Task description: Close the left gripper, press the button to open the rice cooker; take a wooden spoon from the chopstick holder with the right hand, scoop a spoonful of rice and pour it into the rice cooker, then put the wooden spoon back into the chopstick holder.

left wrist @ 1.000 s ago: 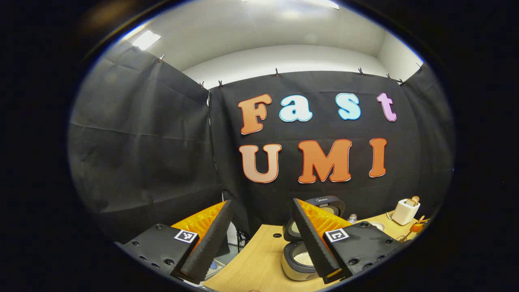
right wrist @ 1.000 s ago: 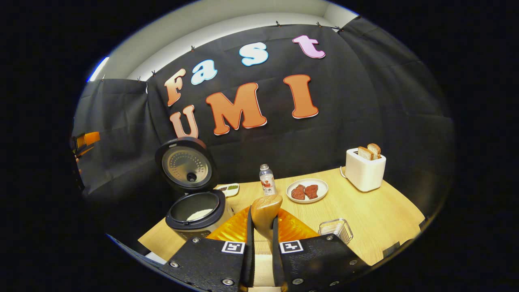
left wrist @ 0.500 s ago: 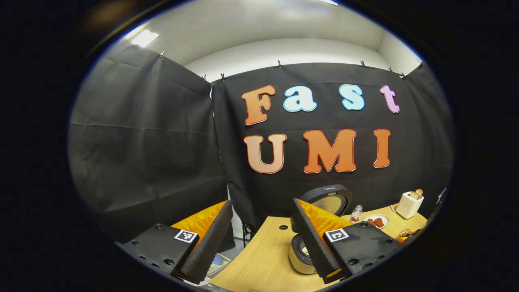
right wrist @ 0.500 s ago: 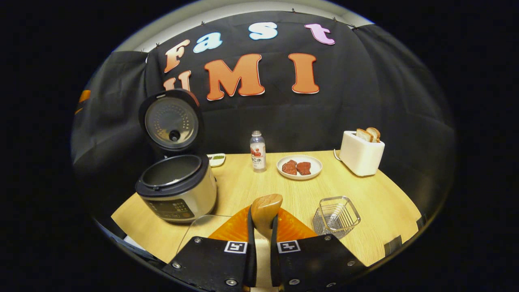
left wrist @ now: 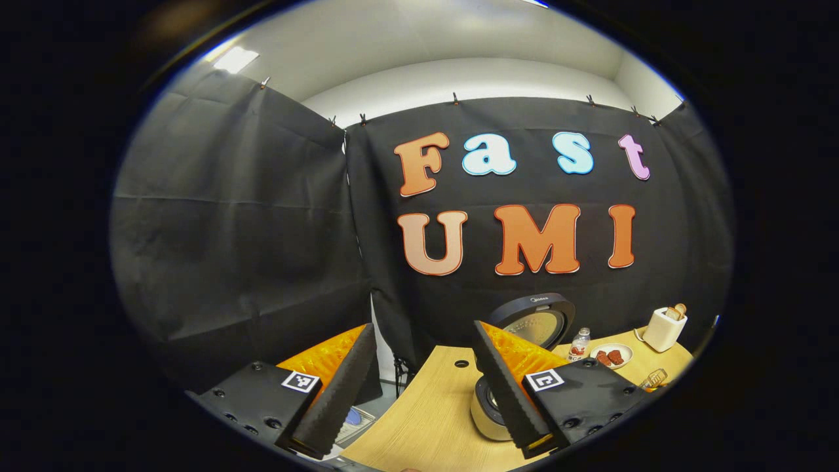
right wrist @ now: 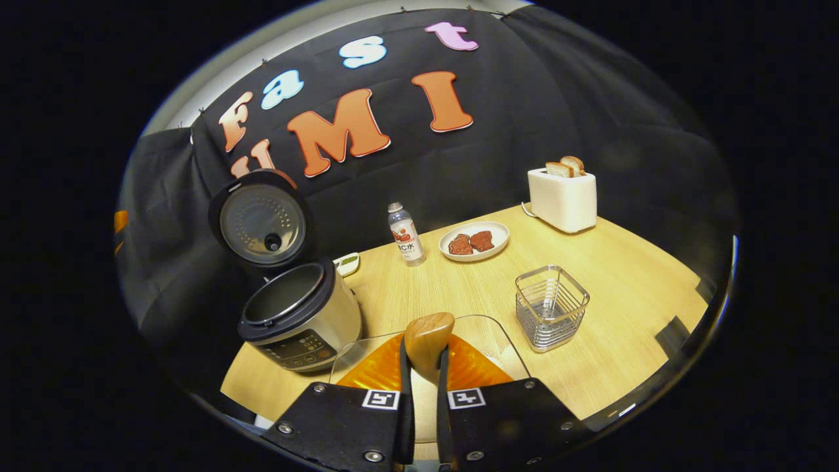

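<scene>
The cooker (right wrist: 298, 314) sits on the table (right wrist: 629, 288) with its lid (right wrist: 261, 219) standing up, so the button step looks done. The right gripper (right wrist: 419, 393) pinches the spoon (right wrist: 427, 337) tight between its fingers, and the spoon bowl sticks up in front. The spoon bowl looks bare, so I think the rice is already poured. What is left is to put the spoon back in the holder (right wrist: 550, 307), the wire basket just to the right of the spoon. The left gripper (left wrist: 419, 387) is held off to the side with its fingers spread wide and nothing in them. The lid (left wrist: 534, 318) has small writing on top, too tiny to read. The bottle (right wrist: 404, 234) has a label, also too small to read
</scene>
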The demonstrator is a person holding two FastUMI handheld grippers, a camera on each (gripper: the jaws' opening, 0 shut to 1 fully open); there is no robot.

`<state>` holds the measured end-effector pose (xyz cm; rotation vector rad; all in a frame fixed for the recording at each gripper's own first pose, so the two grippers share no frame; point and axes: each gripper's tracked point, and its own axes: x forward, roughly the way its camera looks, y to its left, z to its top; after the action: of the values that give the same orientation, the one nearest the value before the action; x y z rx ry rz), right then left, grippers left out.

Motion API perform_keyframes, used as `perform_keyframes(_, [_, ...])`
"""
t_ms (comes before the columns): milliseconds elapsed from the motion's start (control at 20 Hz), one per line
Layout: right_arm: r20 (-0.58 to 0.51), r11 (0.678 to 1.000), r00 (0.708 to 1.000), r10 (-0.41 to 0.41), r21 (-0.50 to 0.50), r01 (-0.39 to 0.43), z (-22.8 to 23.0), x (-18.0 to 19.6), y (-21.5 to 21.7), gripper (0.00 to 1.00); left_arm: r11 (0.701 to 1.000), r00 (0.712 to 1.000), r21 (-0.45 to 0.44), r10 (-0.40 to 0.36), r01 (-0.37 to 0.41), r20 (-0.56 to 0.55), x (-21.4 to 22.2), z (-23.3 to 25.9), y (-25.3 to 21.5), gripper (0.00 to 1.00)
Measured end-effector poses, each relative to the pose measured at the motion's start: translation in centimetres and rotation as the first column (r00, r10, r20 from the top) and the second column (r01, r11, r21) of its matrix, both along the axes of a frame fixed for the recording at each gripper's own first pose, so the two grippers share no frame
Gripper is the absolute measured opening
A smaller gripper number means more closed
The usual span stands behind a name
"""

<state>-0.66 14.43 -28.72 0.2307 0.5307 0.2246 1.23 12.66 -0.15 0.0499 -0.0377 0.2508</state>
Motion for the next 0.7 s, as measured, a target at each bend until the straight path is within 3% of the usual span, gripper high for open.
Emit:
perform_keyframes(200, [-0.065, 0.983, 0.997, -0.041, 0.175, 0.052, -0.5, -0.9, 1.9, 0.13, 1.000, 1.000, -0.006, -0.010, 0.010, -0.004, 0.1, -0.3, -0.3, 0.96])
perform_keyframes(450, [-0.145, 0.916, 0.985, -0.088, 0.377, 0.138, -2.1, -0.5, 2.6, 0.13, 1.000, 1.000, 0.000, -0.014, 0.014, -0.015, 0.2, -0.7, -0.7, 0.99])
perform_keyframes(600, [-0.239, 0.852, 0.965, -0.110, 0.477, 0.215, -3.0, -0.1, 1.9, 0.12, 1.000, 1.000, -0.006, -0.017, 0.017, -0.020, 0.4, -1.0, -0.7, 1.00])
perform_keyframes(700, [-0.318, 0.791, 0.938, -0.139, 0.534, 0.298, -3.4, 0.1, 1.0, 0.12, 1.000, 0.999, -0.009, -0.022, 0.022, -0.022, 0.7, -1.1, -0.8, 1.00])
